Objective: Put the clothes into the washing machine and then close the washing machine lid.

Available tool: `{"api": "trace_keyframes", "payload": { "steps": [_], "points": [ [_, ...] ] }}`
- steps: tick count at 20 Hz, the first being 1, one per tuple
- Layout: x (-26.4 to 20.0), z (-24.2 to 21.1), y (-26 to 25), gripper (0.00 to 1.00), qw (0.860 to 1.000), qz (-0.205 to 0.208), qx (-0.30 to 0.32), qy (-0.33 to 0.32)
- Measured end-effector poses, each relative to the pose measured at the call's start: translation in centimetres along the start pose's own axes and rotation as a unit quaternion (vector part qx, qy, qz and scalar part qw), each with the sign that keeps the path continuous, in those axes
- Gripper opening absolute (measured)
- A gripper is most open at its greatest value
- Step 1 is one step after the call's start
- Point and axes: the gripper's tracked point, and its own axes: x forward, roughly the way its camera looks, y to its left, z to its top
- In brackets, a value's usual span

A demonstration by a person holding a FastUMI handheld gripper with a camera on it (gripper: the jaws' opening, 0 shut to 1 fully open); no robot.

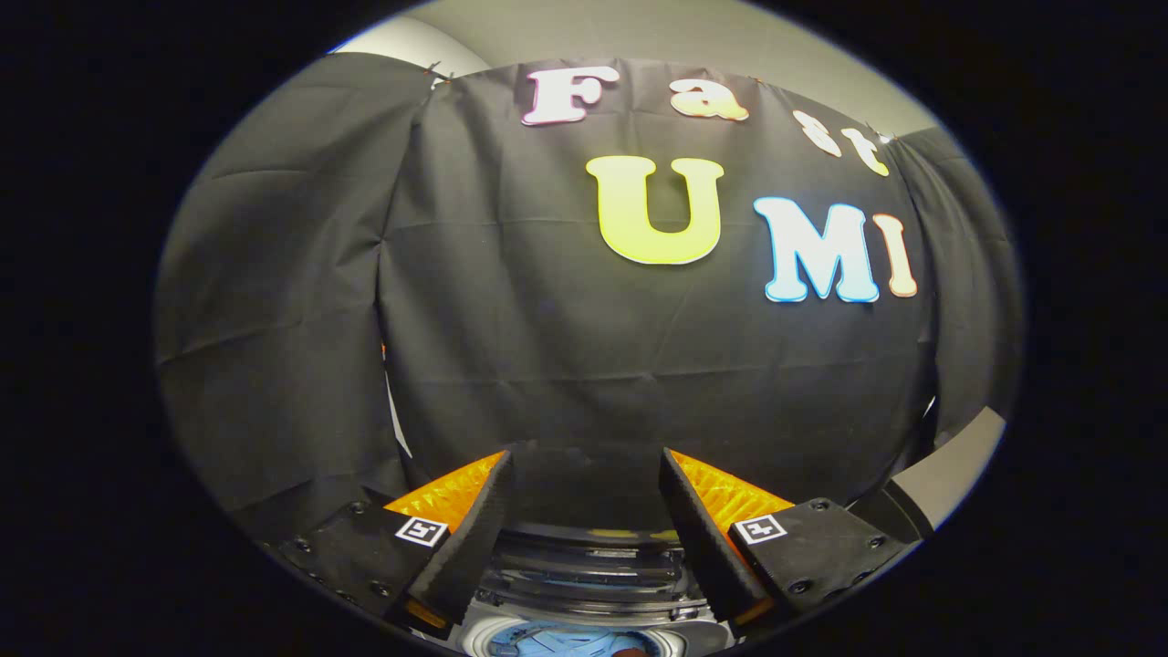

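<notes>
Two fingers of your tool [584, 474] stand well apart, with nothing between them; their tips sit against the dark cloth wall [547, 347] of the booth, which hangs in soft folds ahead of you. Below the fingers, and close under them, you can see the washing machine [584, 630]: its pale round rim curves across the bottom, and inside the opening lies blue cloth, the clothes [566, 643], already down in the drum. Between that opening and the fingertips rises the washing machine lid [593, 566], a clear, glossy panel with dark ribs, standing raised behind the opening rather than lying over it, so the machine is not yet closed. You cannot tell from here whether either finger touches the lid; the fingers seem to flank it on both sides. Off beyond your right finger a grey, flat surface [949, 465] shows at the foot of the cloth. Above the cloth a pale wall [639, 27] is visible.
</notes>
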Motion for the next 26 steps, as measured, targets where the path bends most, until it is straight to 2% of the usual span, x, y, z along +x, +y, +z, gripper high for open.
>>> {"api": "trace_keyframes", "payload": {
  "steps": [9, 13, 26],
  "points": [
    [3.5, -4.1, -0.7, 0.99, 0.997, -0.019, -0.006, 0.076],
    [3.2, -4.4, -0.7, 1.00, 0.997, -0.026, 0.013, 0.070],
    [-2.4, -5.2, 0.0, 0.99, 0.999, -0.010, 0.003, 0.037]
  ]
}}
